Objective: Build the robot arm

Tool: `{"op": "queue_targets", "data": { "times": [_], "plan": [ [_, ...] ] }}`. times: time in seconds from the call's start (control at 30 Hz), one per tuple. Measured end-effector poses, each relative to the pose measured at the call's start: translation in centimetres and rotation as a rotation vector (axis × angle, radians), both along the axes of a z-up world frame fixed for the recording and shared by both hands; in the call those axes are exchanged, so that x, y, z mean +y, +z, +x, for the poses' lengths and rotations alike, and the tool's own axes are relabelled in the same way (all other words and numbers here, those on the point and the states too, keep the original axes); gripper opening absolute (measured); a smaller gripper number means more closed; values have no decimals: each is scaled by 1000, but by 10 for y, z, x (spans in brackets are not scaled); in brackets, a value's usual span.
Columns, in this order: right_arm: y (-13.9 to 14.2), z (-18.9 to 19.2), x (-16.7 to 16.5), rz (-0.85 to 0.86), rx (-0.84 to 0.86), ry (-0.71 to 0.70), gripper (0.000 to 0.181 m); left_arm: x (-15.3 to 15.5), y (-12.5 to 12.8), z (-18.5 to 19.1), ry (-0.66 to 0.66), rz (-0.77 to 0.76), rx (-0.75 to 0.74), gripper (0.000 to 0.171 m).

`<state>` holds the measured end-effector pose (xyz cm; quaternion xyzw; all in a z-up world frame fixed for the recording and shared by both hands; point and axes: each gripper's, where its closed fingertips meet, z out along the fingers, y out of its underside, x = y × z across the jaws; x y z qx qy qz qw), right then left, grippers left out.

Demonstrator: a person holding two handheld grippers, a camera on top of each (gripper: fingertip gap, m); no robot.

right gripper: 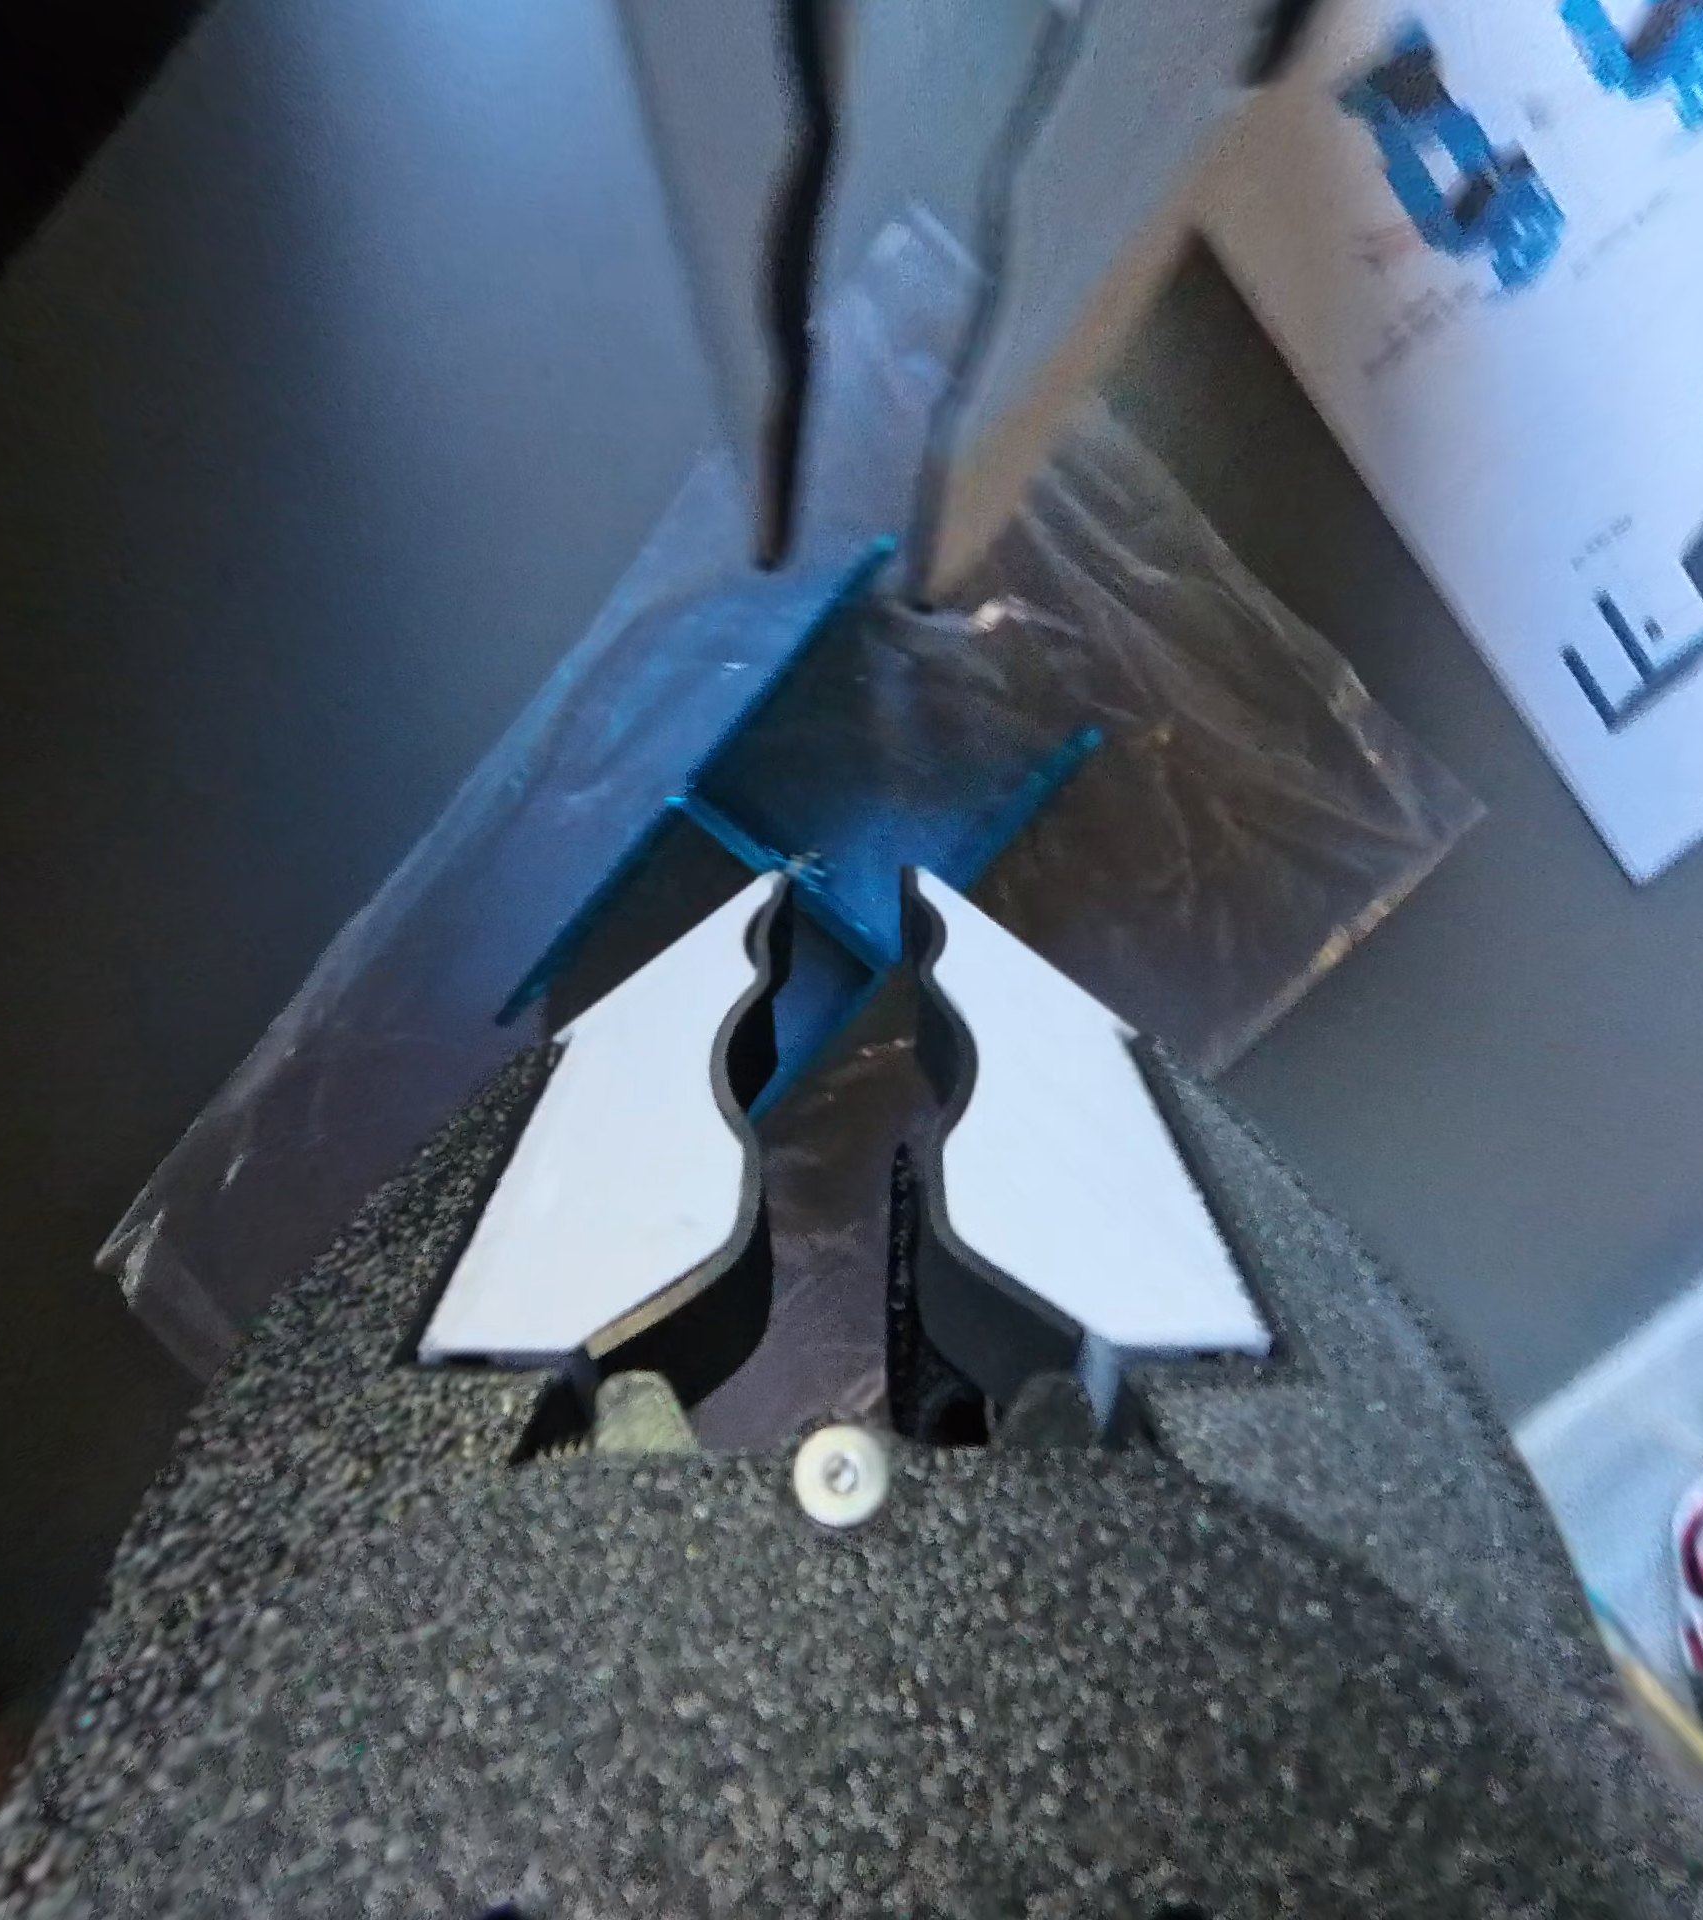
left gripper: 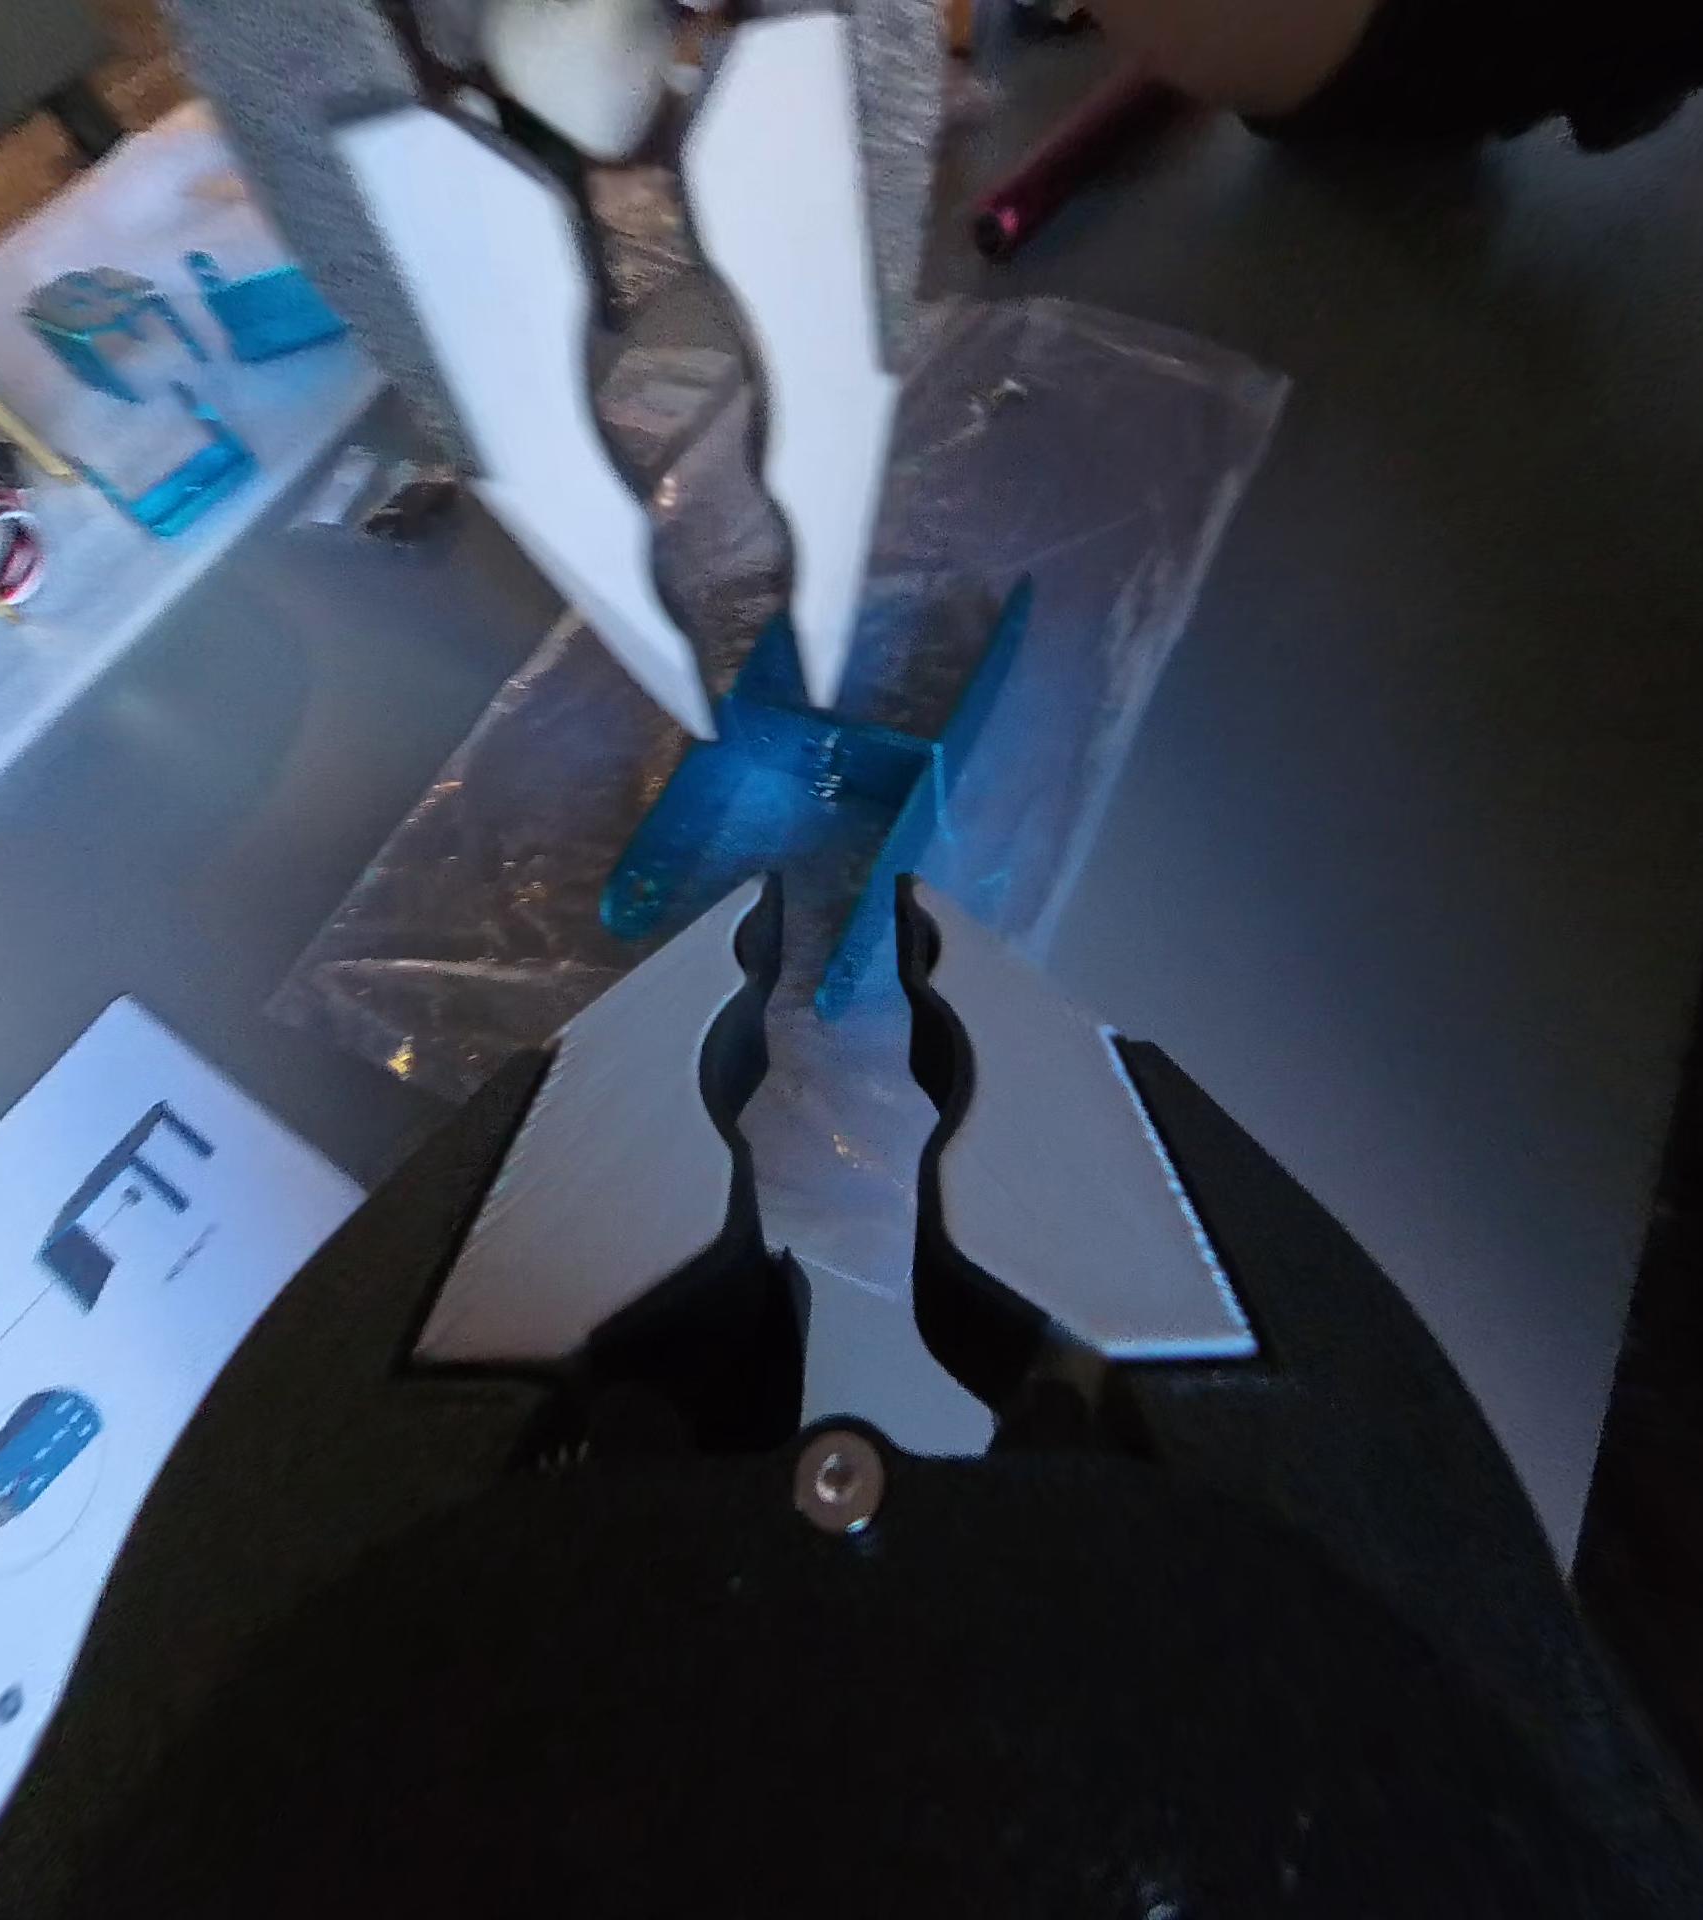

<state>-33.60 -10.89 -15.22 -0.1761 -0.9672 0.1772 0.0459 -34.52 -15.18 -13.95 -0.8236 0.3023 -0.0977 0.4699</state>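
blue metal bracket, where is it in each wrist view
Left wrist view: the blue metal bracket lies mid-frame on the clear plastic bag, between both grippers' fingers.
Right wrist view: the bracket is mid-frame, just above this gripper's fingers.
Shared landmark: the white instruction sheet, lower left in one view, upper right in the other.

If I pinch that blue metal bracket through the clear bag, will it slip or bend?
The blue H-shaped metal bracket looks like thin folded sheet: probably stiff and light. The clear plastic bag around it looks glossy and crinkled, so it may slide.
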Motion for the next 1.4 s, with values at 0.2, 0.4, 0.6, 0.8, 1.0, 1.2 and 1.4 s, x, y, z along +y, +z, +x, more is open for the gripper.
{"op": "queue_targets", "data": {
  "times": [0.2, 0.4, 0.6, 0.8, 1.0, 1.2, 1.4],
  "plan": [
    [20, -3, -6, -48, -37, -254, 21, -4, -23, 3, -69, -66, 92, 20],
    [5, 33, 9, -213, -93, -508, 83, -3, -26, 2, -59, -71, 106, 18],
    [-21, 43, 20, -101, -28, -610, 78, 1, -35, -2, -52, -88, 179, 9],
    [-28, 44, 18, -80, -29, -584, 64, -1, -35, 6, -134, -98, 164, 5],
    [-25, 52, 21, -66, -38, -560, 63, -2, -34, 19, -212, -105, 187, 2],
    [-23, 67, 30, -76, -68, -575, 62, 10, -36, 28, -237, -144, 232, 2],
    [-25, 66, 33, -124, -72, -593, 67, 15, -36, 27, -214, -160, 201, 14]
  ]
}}
